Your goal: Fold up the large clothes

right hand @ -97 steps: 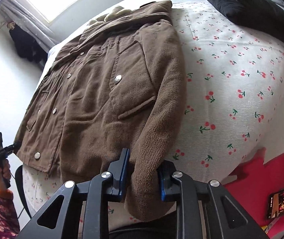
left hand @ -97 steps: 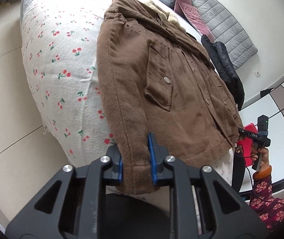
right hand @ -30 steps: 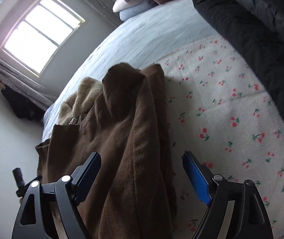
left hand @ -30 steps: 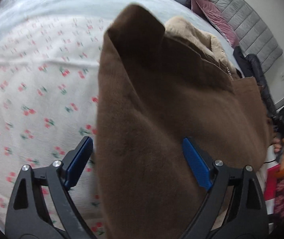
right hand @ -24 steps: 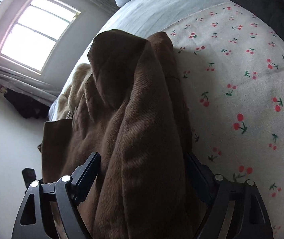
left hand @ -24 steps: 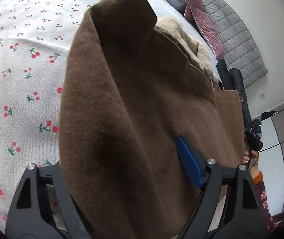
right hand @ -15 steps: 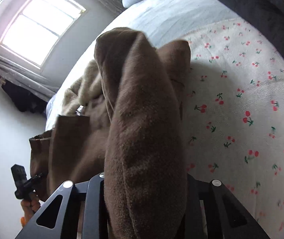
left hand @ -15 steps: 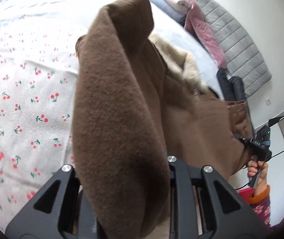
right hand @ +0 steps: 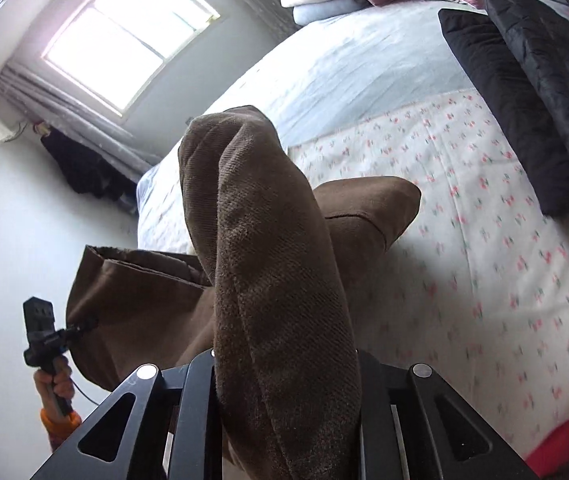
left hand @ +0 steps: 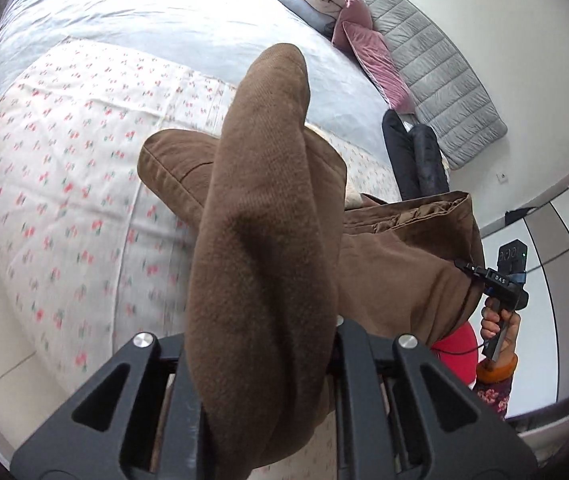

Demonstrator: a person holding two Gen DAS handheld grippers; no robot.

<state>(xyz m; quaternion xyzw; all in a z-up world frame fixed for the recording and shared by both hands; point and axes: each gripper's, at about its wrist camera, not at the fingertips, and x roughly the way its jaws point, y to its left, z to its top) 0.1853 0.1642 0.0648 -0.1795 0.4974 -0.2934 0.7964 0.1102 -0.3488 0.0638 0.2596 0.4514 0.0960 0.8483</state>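
A brown corduroy jacket [left hand: 268,216] is lifted off the cherry-print bedspread [left hand: 64,168], and each gripper holds one folded sleeve. My left gripper [left hand: 260,360] is shut on the left sleeve, which bulges up over the jaws and hides the fingertips. My right gripper [right hand: 284,364] is shut on the other sleeve [right hand: 276,272] in the same way. The jacket body hangs between the two grippers, its hem edge [left hand: 412,212] turned up. In each view the other gripper shows at the jacket's far side, at the right in the left wrist view [left hand: 504,280] and at the left in the right wrist view [right hand: 44,336].
A black puffer jacket [right hand: 532,92] lies on the bed's far right. Folded blankets and pink pillows [left hand: 340,12] are stacked by a grey quilted headboard [left hand: 436,64]. A window [right hand: 128,36] is behind. A red object [right hand: 568,440] sits beside the bed.
Both grippers opened over the folded sleeves, then shut on them lower down. They have since lifted the jacket up off the bed.
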